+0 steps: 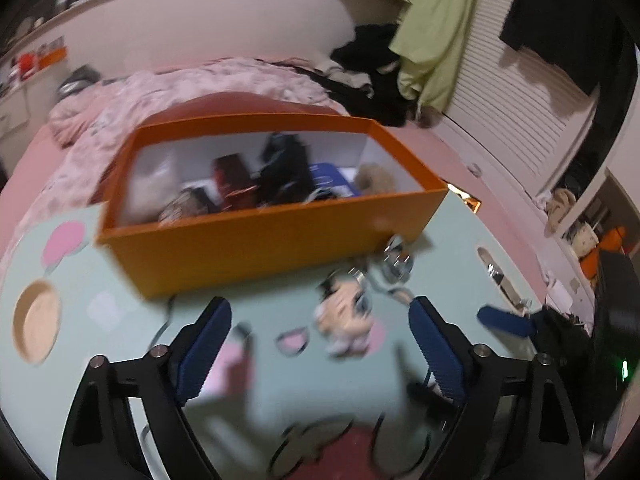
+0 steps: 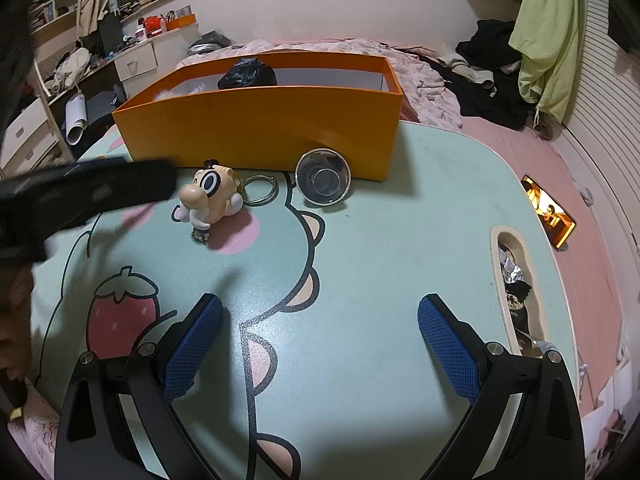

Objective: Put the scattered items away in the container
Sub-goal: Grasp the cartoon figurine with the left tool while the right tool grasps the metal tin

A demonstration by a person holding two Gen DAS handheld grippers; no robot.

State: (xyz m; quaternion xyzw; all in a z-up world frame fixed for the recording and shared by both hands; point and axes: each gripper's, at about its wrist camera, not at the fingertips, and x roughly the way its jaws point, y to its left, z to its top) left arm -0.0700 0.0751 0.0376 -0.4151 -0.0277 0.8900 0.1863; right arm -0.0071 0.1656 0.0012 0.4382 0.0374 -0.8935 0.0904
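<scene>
An orange box (image 1: 256, 240) stands at the far side of the mint table and holds several items; it also shows in the right wrist view (image 2: 260, 128). A cartoon figure keychain (image 2: 210, 200) lies on the table in front of the box, blurred in the left wrist view (image 1: 346, 316). A small shiny round tin (image 2: 323, 178) leans against the box wall, and shows in the left wrist view too (image 1: 396, 260). My left gripper (image 1: 320, 336) is open and empty, above the table just short of the keychain. My right gripper (image 2: 320, 332) is open and empty, nearer the front.
The table (image 2: 400, 240) has a slot at its right edge (image 2: 516, 280) holding small things. A lit phone (image 2: 548, 210) lies on the pink bed beyond. Clothes pile on the bed at the back. A round recess (image 1: 36, 322) sits in the table's left side.
</scene>
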